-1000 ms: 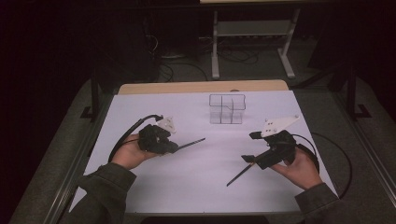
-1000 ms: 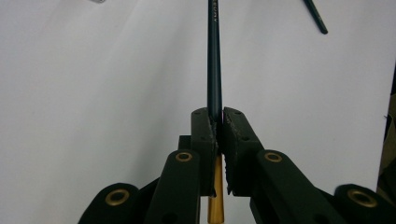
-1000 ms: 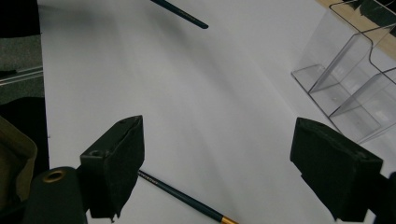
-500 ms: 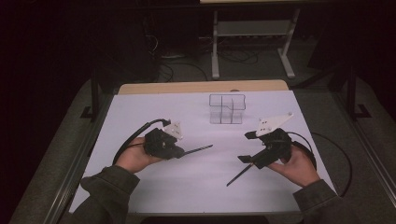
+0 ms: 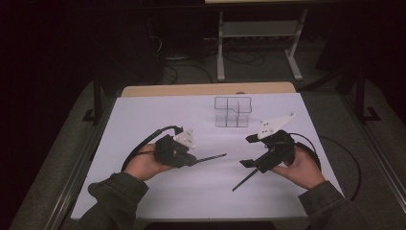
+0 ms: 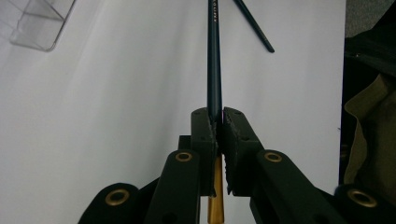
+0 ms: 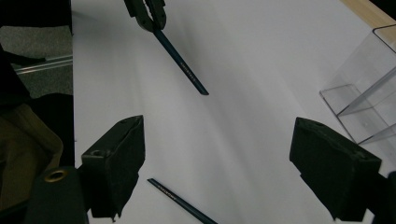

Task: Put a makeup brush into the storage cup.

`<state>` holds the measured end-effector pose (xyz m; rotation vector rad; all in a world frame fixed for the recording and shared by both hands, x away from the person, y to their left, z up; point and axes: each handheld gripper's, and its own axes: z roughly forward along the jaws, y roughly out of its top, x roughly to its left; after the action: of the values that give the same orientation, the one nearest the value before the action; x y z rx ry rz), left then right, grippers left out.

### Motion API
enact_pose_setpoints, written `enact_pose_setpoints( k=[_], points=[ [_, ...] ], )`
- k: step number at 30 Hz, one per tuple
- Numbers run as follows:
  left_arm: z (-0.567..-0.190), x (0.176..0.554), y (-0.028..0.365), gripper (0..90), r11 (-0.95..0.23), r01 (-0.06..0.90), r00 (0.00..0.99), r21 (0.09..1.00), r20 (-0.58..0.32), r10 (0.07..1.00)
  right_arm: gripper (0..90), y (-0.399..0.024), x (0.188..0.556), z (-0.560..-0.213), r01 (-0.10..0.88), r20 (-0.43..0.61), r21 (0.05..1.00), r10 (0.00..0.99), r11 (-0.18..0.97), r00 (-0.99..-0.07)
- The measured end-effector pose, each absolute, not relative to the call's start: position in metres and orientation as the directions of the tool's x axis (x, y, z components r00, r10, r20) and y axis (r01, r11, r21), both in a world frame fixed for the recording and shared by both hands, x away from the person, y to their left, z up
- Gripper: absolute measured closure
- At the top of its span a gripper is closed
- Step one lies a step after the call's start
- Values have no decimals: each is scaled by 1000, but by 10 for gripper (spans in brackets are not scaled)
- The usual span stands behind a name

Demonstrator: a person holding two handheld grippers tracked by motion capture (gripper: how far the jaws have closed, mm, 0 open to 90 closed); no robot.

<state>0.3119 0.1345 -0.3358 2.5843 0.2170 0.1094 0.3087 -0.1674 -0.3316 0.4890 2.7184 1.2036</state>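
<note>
Compared with a second earlier in the high view, the left gripper point(image 5: 194, 160) has shifted toward the middle of the white sheet point(image 5: 143, 115), carrying its pencil point(image 5: 210, 157) along; the right gripper point(image 5: 251, 160) sits about where it was, and the second pencil point(image 5: 245, 180) lies in the same place on the sheet.

Held pencil: a dark, thin rod clamped between the left gripper's closed pads, seen in the left gripper view point(image 6: 214, 70) running straight out from the jaws, with a yellow stub showing behind them. In the high view its long axis lies nearly level, the free tip pointing rightward toward the right gripper and slightly away from the person.

Loose pencil: flat on the sheet under the right gripper, axis diagonal, one end toward the person's left, the other beneath the gripper body.

Right gripper point(image 7: 217, 154): jaws wide apart, nothing between the pads; the loose pencil point(image 7: 180, 200) lies below them.

Clear box point(image 5: 233, 111): stands on the far part of the sheet, beyond both grippers, apart from both pencils.
</note>
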Motion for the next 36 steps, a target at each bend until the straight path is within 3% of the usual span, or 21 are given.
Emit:
enact_pose_setpoints(
  k=[12, 36],
  points=[
    [-335, 301, 117, 834, -842, 72, 993, 534, 42, 111, 180, -153, 310, -328, 208, 7, 723, 294, 659, -956],
    [-340, 291, 94, 833, -848, 5, 998, 530, 46, 34, 346, -125, 312, -342, 152, 69, 653, 142, 742, -988]
  ],
)
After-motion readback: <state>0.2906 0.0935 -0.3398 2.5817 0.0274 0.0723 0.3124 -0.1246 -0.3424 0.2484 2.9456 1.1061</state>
